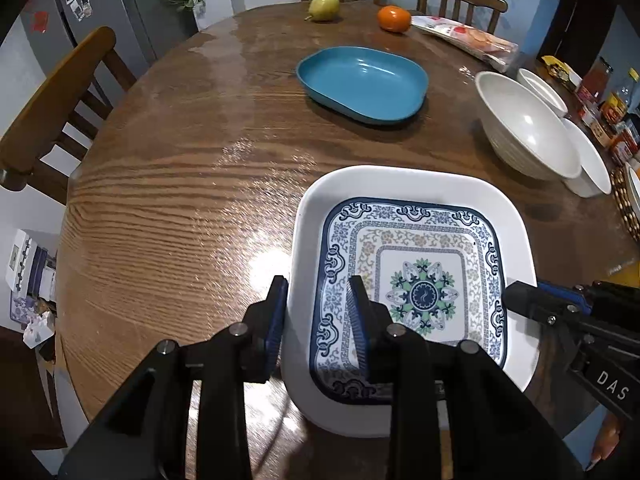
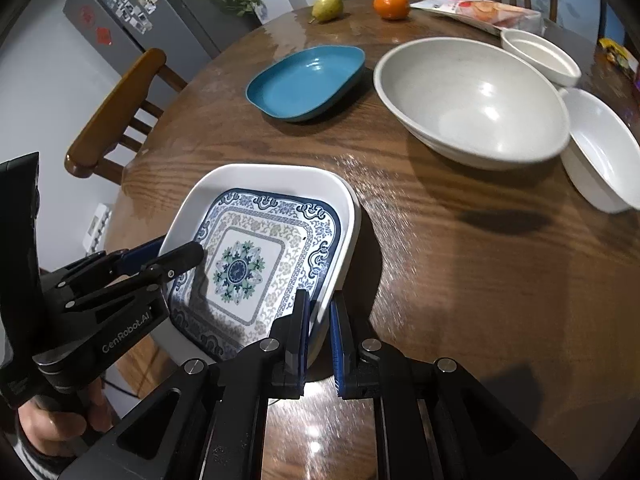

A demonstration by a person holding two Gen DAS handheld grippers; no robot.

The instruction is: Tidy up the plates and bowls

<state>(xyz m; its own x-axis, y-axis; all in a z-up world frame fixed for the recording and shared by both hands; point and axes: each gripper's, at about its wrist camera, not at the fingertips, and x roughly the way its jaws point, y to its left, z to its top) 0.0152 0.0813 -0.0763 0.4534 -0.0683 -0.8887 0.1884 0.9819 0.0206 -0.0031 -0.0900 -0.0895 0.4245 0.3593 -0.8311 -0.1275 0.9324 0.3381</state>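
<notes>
A square white plate with a blue floral pattern [image 1: 416, 280] [image 2: 256, 256] is at the near part of the round wooden table [image 1: 180, 200], tilted and held off it. My left gripper [image 1: 318, 304] straddles its left rim, one finger outside and one inside, shut on it. My right gripper [image 2: 320, 320] clamps its right rim; it also shows in the left wrist view [image 1: 520, 300]. A blue oval dish [image 1: 362, 84] [image 2: 308, 82] sits further back. A large white bowl [image 1: 528, 132] [image 2: 472, 100] stands to the right.
Two smaller white dishes [image 2: 540, 56] [image 2: 600, 148] lie beside the large bowl. A pear [image 1: 324, 7], an orange [image 1: 394, 18] and a snack packet [image 1: 468, 38] lie at the far edge. Chairs [image 1: 56, 96] ring the table. Jars [image 1: 616, 120] crowd the right side.
</notes>
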